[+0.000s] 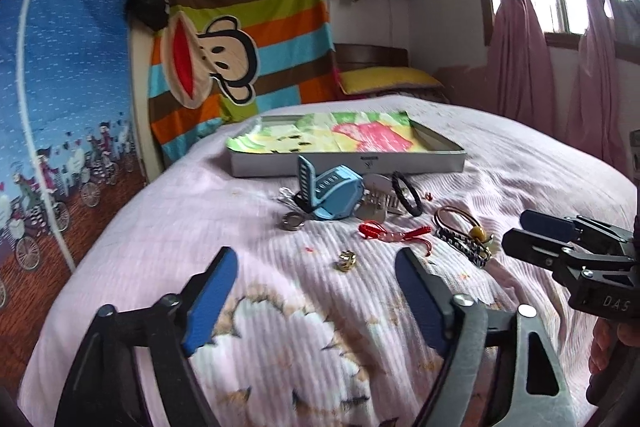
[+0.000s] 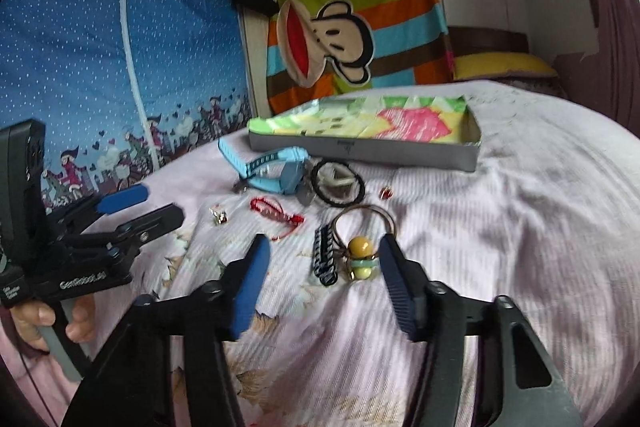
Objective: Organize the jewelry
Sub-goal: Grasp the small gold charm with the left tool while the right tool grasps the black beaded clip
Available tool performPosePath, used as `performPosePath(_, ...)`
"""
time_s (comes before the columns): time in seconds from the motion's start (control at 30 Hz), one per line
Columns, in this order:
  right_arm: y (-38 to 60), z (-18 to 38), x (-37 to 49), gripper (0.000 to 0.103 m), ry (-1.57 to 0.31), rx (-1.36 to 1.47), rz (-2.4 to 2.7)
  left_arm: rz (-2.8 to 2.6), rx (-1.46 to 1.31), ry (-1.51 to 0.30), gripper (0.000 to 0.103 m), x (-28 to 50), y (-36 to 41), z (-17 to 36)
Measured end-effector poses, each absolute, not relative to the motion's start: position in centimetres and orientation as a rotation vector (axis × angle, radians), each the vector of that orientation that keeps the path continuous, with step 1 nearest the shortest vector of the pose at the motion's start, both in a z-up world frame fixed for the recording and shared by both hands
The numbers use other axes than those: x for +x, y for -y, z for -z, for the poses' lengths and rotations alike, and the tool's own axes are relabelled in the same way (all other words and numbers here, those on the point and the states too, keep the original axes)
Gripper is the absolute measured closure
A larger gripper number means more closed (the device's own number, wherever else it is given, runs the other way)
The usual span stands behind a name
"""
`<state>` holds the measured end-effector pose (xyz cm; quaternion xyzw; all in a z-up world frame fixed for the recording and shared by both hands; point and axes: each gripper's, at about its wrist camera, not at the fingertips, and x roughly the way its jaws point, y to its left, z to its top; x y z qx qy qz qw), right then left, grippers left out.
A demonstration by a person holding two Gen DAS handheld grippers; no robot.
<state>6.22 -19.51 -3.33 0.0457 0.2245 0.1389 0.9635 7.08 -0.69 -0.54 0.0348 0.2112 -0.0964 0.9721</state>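
Lilac bedspread (image 2: 520, 227) held all jewelry loose beyond both spread, empty grippers, left gripper (image 1: 316, 291) and right gripper (image 2: 320, 279), bead bracelet (image 2: 358, 247) between right fingertips, lined tray (image 2: 360, 151) farther ahead apparently unfilled; sorting seemingly not begun.

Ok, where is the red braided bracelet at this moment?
The red braided bracelet lies loose on the pink bedspread, in the middle of the jewelry. It sits just in front of the blue watch, left of the black-and-white woven band, beyond both open tongs.

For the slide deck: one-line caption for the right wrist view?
Open right gripper approaches a yellow-bead hair tie among jewelry scattered on the bed, tray behind.
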Motion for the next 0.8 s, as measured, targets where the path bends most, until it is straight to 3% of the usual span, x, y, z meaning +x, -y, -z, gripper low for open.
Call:
performPosePath(0.1, 19.3, 4.1, 6.8, 0.071, -0.487, 0.095, -0.302, 0.219, 0.062, -0.463, 0.040, 8.4, 1.0, 1.1)
performPosePath(0.33, 18.9, 5.3, 8.0, 0.076, -0.551, 0.100, -0.326, 0.259, 0.004, -0.547, 0.059, 10.4, 0.5, 2.3)
performPosePath(0.57, 18.6, 5.9, 9.1, 0.079, -0.592, 0.115, -0.337, 0.302, 0.009, -0.575, 0.067, 11.3, 1.0, 2.8)
performPosePath(0.73, 18.6, 6.3, 9.5, 0.080, -0.604, 0.142, -0.340, 0.315, 0.021, -0.587, 0.079, 11.6, 1.4, 3.0)
performPosePath(0.8, 18.6, 6.5, 9.6, 0.086, -0.608, 0.150, -0.343, 0.325, 0.024, -0.592, 0.085, 11.6, 1.5, 3.1)
